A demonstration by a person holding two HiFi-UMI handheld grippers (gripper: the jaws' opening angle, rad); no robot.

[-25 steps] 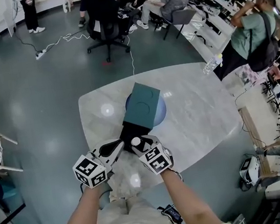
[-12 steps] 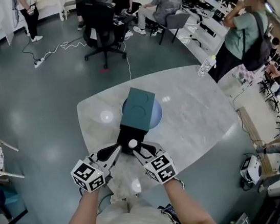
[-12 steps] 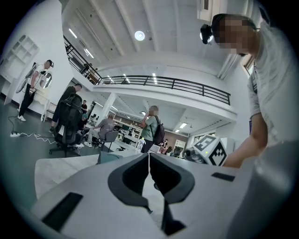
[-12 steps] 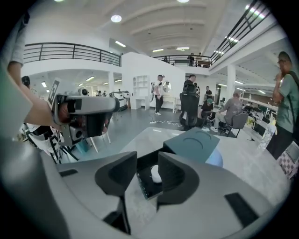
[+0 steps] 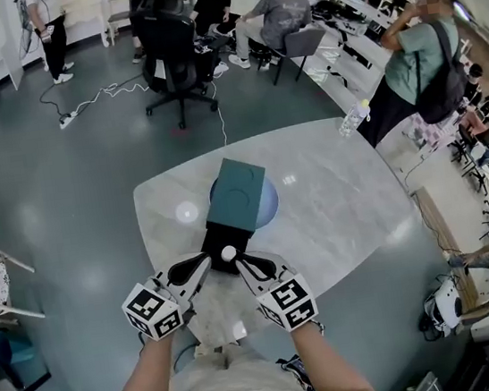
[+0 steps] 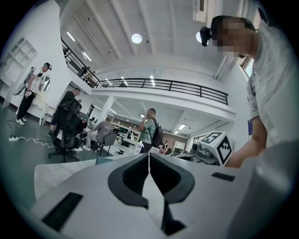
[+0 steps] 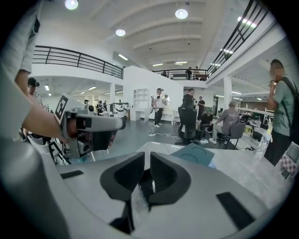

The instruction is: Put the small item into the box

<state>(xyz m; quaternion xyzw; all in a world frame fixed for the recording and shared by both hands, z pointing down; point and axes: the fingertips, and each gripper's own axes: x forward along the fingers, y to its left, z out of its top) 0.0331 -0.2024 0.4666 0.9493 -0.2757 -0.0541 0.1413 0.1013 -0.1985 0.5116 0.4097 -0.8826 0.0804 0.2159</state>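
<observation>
On the marble table (image 5: 344, 194) stands a teal box (image 5: 237, 193) with its lid raised, its black inside (image 5: 219, 235) facing me. A small white round item (image 5: 228, 253) lies at the near end of that black inside. My right gripper (image 5: 239, 261) hovers just behind the item. Its jaws have just been closing and stand almost together with nothing between them (image 7: 147, 156). Through their slit I see the black inside and a sliver of white. My left gripper (image 5: 205, 261) hangs beside it on the left, shut and empty (image 6: 148, 156).
A blue round dish (image 5: 266, 203) lies under the box. A water bottle (image 5: 353, 117) stands at the table's far right edge. Office chairs (image 5: 171, 42) and seated people are beyond the table. A person with a backpack (image 5: 415, 58) stands at its right.
The right gripper has drawn back and up from the white item, and its jaws have come together. The left gripper has risen slightly.
</observation>
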